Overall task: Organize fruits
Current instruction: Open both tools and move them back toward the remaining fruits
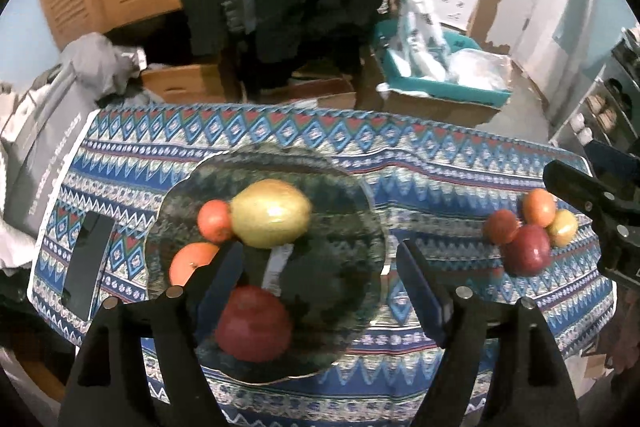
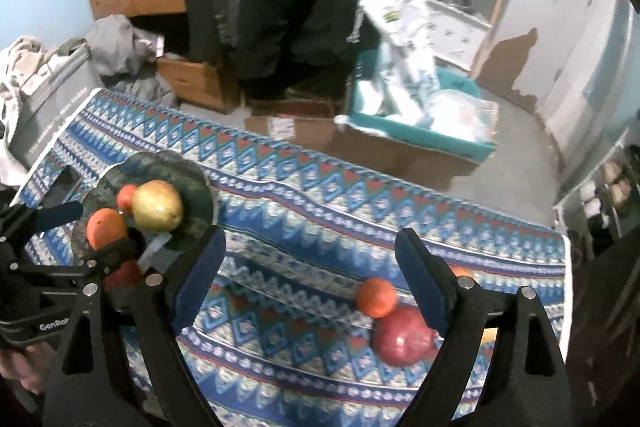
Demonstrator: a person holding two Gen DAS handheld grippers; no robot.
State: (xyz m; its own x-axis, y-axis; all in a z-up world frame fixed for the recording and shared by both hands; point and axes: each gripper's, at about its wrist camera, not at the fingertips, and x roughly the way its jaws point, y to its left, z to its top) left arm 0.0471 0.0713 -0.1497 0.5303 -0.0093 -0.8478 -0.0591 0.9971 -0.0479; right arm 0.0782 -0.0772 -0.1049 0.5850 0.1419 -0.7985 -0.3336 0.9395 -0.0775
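Four fruits sit on the dark plate (image 1: 352, 187), which I take as my landmark: a yellow apple (image 1: 271, 213) toward its far side, a small orange fruit (image 1: 215, 220) touching that apple on its left, a larger orange (image 1: 191, 261) at the plate's left rim, and a red apple (image 1: 254, 323) on the near part. My left tool (image 1: 316, 267) hangs over the plate with its jaws spread wide and nothing pinched; the red apple shows below and between the fingers (image 1: 420, 283), but the pads do not touch it.

Well to the right of the plate, a second cluster lies on the patterned cloth (image 1: 420, 163) of the tabletop: a red apple there (image 1: 528, 253), two orange fruits (image 1: 502, 226) behind it and a small yellow one (image 1: 563, 227) on its right, all bunched together and touching.

My right tool (image 2: 310, 255) is also spread, holding nothing, above bare cloth between the plate and that cluster; the cluster's red apple lies just beside its right finger. A dark flat phone (image 1: 87, 269) lies left of the plate.
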